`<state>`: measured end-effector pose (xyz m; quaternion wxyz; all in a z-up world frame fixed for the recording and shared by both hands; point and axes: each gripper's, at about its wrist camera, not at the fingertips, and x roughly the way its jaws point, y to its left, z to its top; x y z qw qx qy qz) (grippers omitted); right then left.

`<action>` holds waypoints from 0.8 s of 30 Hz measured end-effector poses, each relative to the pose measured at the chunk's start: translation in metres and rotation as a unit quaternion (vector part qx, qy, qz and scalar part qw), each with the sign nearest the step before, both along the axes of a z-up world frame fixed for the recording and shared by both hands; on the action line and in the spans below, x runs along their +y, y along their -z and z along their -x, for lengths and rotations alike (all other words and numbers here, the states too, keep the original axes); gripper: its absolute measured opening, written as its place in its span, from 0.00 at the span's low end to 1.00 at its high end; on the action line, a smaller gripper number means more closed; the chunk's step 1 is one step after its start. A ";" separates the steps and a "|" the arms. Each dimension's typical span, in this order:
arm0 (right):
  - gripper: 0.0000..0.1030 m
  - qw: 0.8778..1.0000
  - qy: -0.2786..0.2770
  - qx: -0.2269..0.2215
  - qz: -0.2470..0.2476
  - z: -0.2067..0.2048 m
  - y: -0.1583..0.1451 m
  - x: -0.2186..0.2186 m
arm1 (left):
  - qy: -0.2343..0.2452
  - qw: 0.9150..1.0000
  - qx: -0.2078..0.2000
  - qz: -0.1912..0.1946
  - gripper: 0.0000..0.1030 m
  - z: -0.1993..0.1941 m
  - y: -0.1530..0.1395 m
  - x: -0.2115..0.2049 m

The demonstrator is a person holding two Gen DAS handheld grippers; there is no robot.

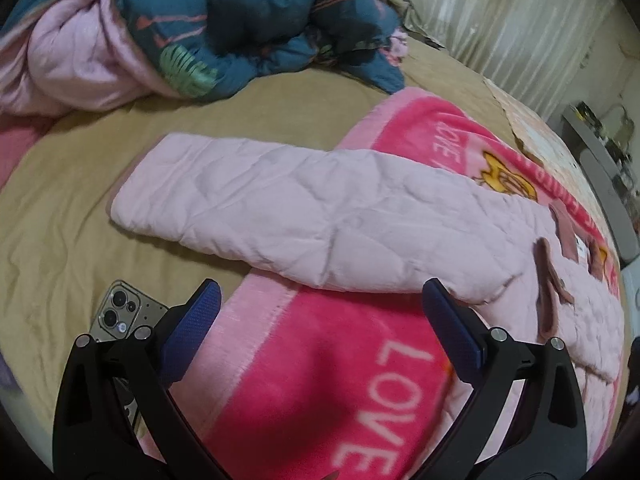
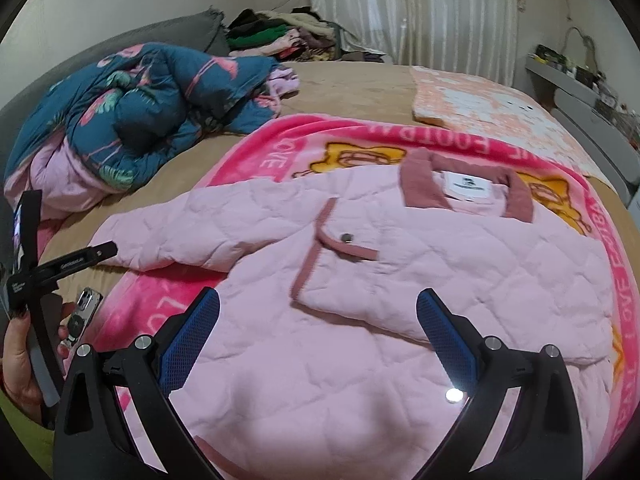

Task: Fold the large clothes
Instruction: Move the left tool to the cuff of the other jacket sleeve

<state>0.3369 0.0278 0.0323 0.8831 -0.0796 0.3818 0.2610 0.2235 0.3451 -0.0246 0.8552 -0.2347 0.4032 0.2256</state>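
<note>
- Hovering with its blue-padded fingers spread wide and nothing between them, the left gripper (image 1: 320, 332) hangs above the edge of a bright pink blanket (image 1: 320, 360) lettered "LOVE".
- Just beyond those fingers, one sleeve (image 1: 280, 208) of a pale pink quilted jacket (image 1: 520, 248) lies stretched out flat, its cuff end resting on the tan bedsheet (image 1: 80, 208) and the rest lying across the blanket.
- A phone (image 1: 120, 312) sits camera-side up on the sheet, beside the left gripper's left finger.
- The right gripper (image 2: 318, 340) is likewise released, fingers wide apart and holding nothing, poised over the jacket's (image 2: 320, 360) lower front.
- Seen from the right wrist, the jacket lies face up on the blanket (image 2: 248, 152), its dusty-rose collar (image 2: 424, 184) toward the far side and a flap pocket with a snap button (image 2: 346, 237) at mid-chest; the sleeve (image 2: 192, 232) reaches out to the left.
- At the left edge of that view, the person's left hand (image 2: 20, 360) grips the other tool's handle.
- Farther back, a bunched teal comforter (image 2: 140, 108) with a flamingo print and pink lining is heaped on the bed, well apart from the jacket.
- A peach patterned cloth (image 2: 480, 100) lies at the far right of the bed, with a pile of clothes (image 2: 280, 36) and pale curtains (image 2: 420, 12) behind.
</note>
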 end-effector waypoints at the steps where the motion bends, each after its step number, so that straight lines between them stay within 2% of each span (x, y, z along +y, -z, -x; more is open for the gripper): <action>1: 0.95 1.000 -0.005 0.000 0.001 0.000 0.001 0.005 | -0.006 1.000 0.001 0.007 0.91 0.000 0.004 0.005; 9: 0.96 0.999 -0.035 0.006 0.012 -0.001 0.013 0.047 | -0.061 0.996 0.012 0.056 0.91 0.006 0.033 0.049; 13: 0.95 0.999 -0.043 0.009 0.018 -0.003 0.021 0.059 | -0.081 0.993 0.005 0.087 0.91 0.005 0.045 0.066; 17: 0.95 0.999 -0.045 0.013 0.023 -0.007 0.030 0.065 | -0.092 0.991 0.008 0.093 0.91 -0.002 0.053 0.077; 24: 0.95 0.999 -0.034 0.017 0.015 -0.016 0.034 0.059 | -0.115 0.984 -0.002 0.135 0.91 -0.016 0.074 0.099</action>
